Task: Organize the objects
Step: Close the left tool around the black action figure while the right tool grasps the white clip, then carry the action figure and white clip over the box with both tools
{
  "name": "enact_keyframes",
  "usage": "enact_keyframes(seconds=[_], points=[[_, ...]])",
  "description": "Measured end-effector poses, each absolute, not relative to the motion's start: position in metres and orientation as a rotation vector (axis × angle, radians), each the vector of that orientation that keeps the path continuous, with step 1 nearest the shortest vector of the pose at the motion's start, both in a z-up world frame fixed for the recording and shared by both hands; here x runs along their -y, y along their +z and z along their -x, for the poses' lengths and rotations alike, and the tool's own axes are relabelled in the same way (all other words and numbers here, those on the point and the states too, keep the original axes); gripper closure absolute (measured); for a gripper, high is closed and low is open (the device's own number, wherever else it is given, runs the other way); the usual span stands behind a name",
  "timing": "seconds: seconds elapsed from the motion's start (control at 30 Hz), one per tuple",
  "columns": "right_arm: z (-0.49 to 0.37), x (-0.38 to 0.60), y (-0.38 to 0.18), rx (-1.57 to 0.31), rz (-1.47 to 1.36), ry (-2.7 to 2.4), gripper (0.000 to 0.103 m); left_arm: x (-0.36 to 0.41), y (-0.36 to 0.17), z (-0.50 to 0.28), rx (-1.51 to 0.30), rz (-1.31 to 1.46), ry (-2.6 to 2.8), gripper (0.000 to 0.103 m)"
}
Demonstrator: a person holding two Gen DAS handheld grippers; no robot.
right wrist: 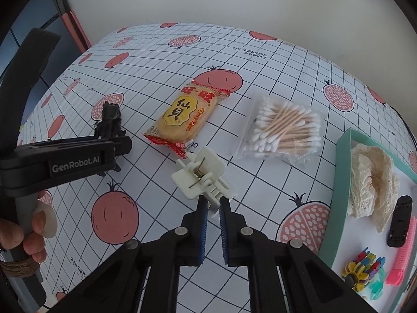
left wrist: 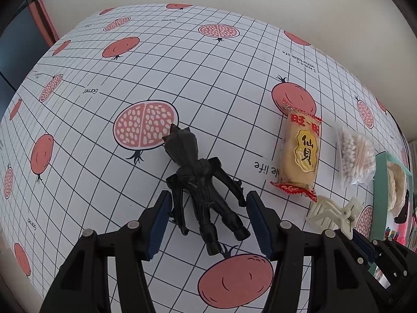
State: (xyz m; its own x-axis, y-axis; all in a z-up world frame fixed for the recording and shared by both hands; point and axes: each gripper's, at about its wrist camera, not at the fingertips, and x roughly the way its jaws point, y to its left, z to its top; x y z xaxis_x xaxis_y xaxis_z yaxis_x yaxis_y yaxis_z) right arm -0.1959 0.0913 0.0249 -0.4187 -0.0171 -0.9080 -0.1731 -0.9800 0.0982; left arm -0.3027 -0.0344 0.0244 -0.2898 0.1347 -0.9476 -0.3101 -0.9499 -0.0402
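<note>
A black toy figure (left wrist: 206, 182) lies face down on the pomegranate-print tablecloth (left wrist: 182, 78). My left gripper (left wrist: 207, 203) is open, with one finger on each side of the figure's legs and arms. In the right wrist view the same figure (right wrist: 110, 120) shows beyond the left gripper's side. A white hair claw clip (right wrist: 200, 177) lies in front of my right gripper (right wrist: 213, 204), which is shut on the clip's teeth end. A yellow rice cracker pack (right wrist: 185, 116) and a bag of cotton swabs (right wrist: 284, 130) lie just beyond the clip.
A teal-rimmed box (right wrist: 341, 172) stands at the right and holds a cream lace cloth (right wrist: 372, 182), a black item (right wrist: 400, 221), a pink comb (right wrist: 406, 250) and a colourful toy (right wrist: 362, 266). A person's hand (right wrist: 26, 237) grips the left handle.
</note>
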Motion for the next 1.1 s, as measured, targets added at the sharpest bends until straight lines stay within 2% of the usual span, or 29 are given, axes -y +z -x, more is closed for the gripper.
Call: enact_keyframes(seconds=[0.33,1.1], points=[[0.194,-0.090,0.040,-0.262,1.585,2.595,0.099,0.037,0.034,0.303,-0.196,1.650,2.326,0.043],[0.180,-0.095,0.083,-0.237,1.446,2.659,0.100,0.041,0.091,0.296,-0.132,1.493,2.408,0.043]])
